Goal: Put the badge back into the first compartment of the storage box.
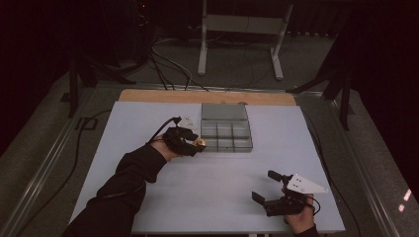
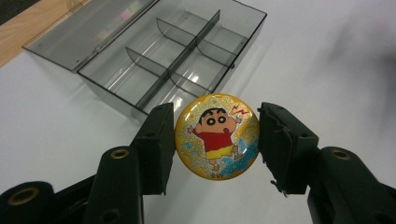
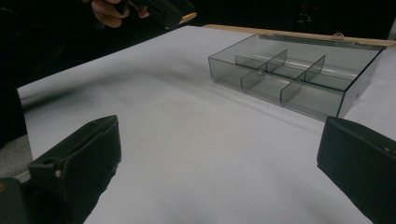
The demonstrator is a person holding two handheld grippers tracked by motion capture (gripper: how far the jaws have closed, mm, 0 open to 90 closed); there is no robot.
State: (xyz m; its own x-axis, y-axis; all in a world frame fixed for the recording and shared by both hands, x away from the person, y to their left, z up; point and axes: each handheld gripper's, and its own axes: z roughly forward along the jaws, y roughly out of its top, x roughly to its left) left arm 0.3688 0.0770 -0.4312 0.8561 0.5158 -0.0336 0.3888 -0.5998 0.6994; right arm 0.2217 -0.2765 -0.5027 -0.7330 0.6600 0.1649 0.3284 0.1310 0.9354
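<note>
Badge (image 2: 216,136), round and glittery gold with a cartoon child in a red shirt and yellow shorts, sits clamped between the two black jaws of the left gripper (image 2: 216,142); one jaw presses its left edge and the other its right edge, and the printed face is turned toward the gripper's camera; it is held up off the table (image 2: 327,60), just in front of the near wall of the box (image 2: 116,100); in the high view the left gripper (image 1: 190,143) is at the box's left front corner, with the badge (image 1: 199,142) a small gold spot at its tip; the box (image 1: 226,134) is clear grey plastic, split by dividers into six compartments, all bare as far as I can tell; its lid (image 1: 224,111) lies folded back flat behind it, toward the wooden strip (image 1: 148,95) along the table's far edge; the right gripper (image 1: 267,190) is well apart from the box, near the front right of the table (image 1: 222,187), held in a hand (image 1: 300,217); its jaws stand wide apart with nothing between them; in the right gripper view the two jaws rise at the bottom corners with bare table (image 3: 196,140) between, the box (image 3: 294,74) lies beyond them to the right, and the left gripper (image 3: 170,11) and its hand (image 3: 109,11) show at the top left.
</note>
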